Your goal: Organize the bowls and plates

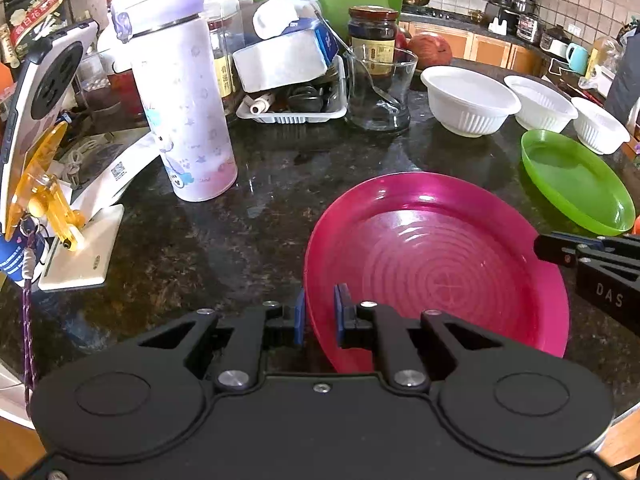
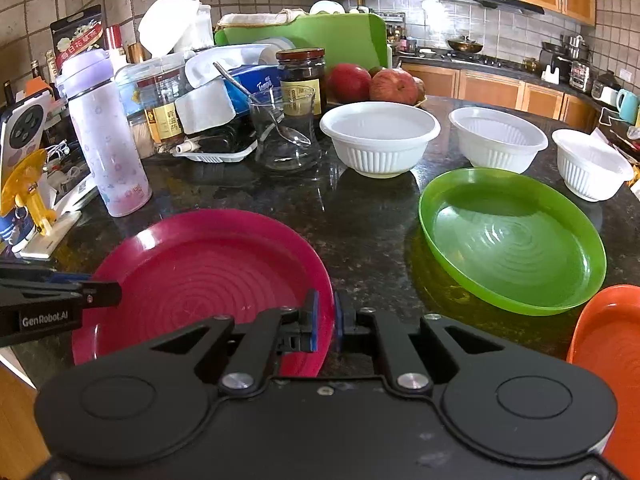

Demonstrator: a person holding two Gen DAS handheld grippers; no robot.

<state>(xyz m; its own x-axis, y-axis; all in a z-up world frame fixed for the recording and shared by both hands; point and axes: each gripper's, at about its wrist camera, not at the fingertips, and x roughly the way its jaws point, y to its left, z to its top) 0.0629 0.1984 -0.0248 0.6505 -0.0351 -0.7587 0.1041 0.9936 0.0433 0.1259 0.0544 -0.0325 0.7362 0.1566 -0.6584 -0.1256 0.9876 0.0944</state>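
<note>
Currently both claws are clamped on the pink plate [image 1: 436, 264]: my left claw [image 1: 320, 314] pinches its left rim at lower centre of the left view, my right claw [image 2: 325, 318] pinches the opposite rim at lower centre of the right view. Pads are closed tight on plastic. Plate sits over the dark table [image 2: 360, 216], bottom left of the right view. Green plate [image 2: 512, 240] lies right of it, apart. Three white bowls [image 2: 380, 136] line the back, orange plate [image 2: 612, 340] at the right edge.
</note>
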